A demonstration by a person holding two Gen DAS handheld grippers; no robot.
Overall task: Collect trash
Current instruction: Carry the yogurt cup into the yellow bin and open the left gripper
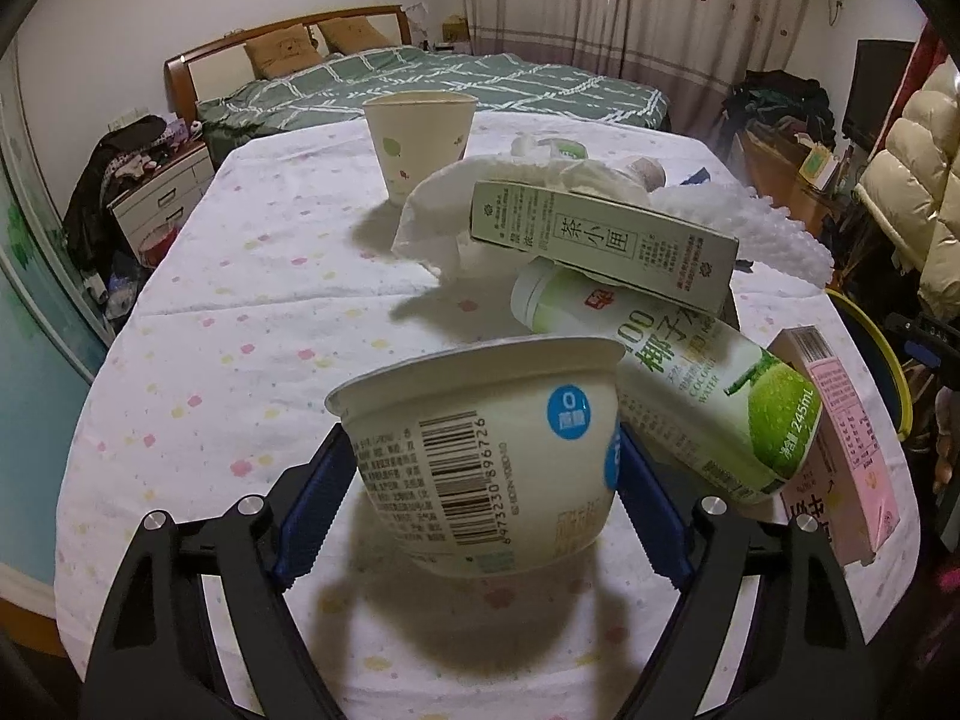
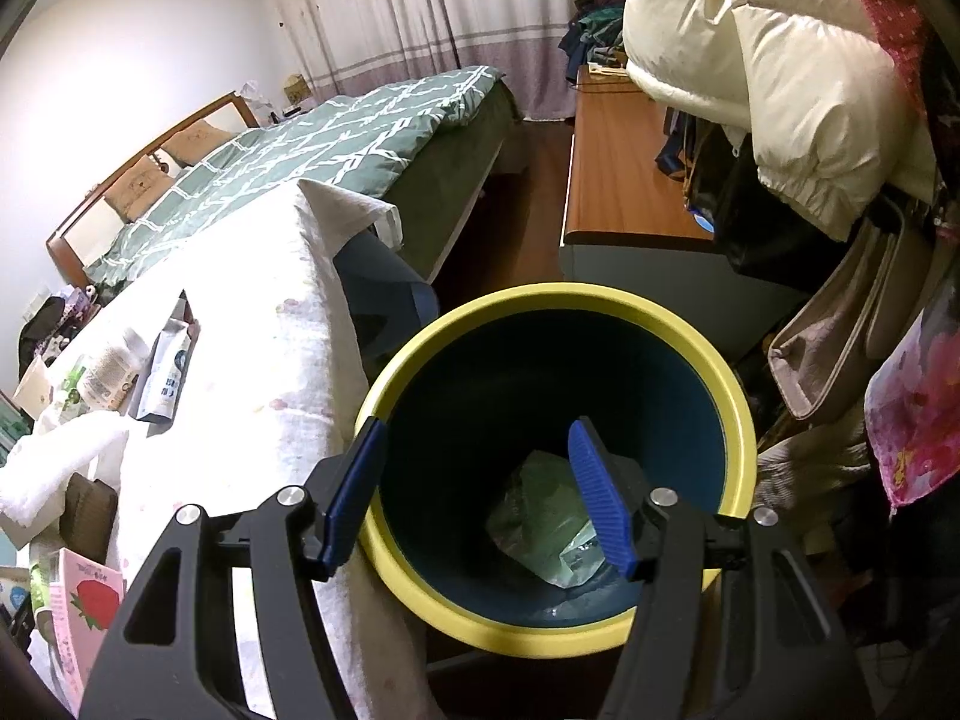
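My left gripper [image 1: 480,492] is shut on a white yogurt cup [image 1: 486,450] with a barcode, held just above the table. Behind it lie a green coconut water bottle [image 1: 678,384], a pale green tea box [image 1: 606,240], a pink carton [image 1: 840,450], crumpled tissue [image 1: 444,210] and a paper cup [image 1: 420,138]. My right gripper [image 2: 480,498] is open and empty, above the yellow-rimmed bin [image 2: 564,300], which holds a crumpled green plastic bag [image 2: 546,516].
The table [image 1: 240,330] has a white dotted cloth, and the bin stands by its right edge [image 2: 336,360]. A bed [image 1: 420,84] lies behind. A wooden desk [image 2: 624,180], hanging coats [image 2: 780,90] and bags crowd the right side.
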